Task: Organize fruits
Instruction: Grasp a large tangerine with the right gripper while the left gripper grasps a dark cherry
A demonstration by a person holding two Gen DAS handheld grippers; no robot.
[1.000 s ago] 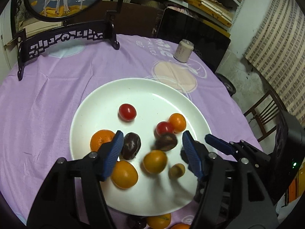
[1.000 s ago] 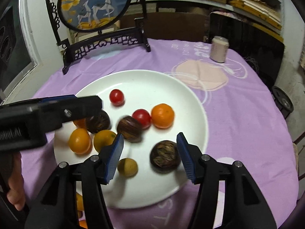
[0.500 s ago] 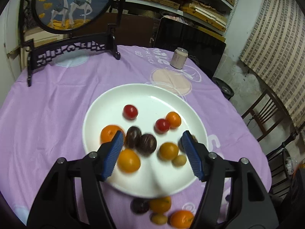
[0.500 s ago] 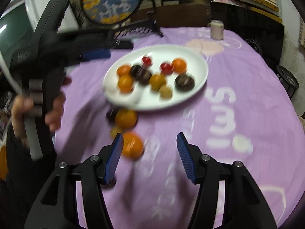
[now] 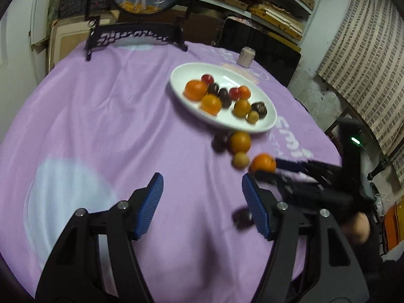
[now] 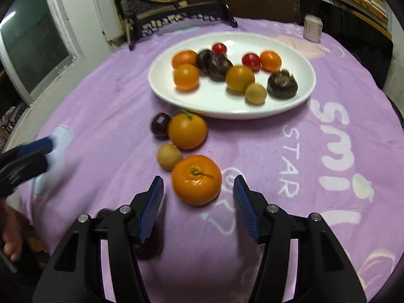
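Right gripper (image 6: 198, 193) fingers spread, empty; round orange tangerine (image 6: 196, 179) sits just ahead, centred between them. Left gripper (image 5: 200, 193) also spread, empty, farther off. Right is nearer.

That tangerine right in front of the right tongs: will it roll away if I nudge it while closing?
Probably. The tangerine is round and sits loose on the smooth purple cloth, so an off-center touch could send it rolling. The right tongs look open wider than it, so centering first should help.
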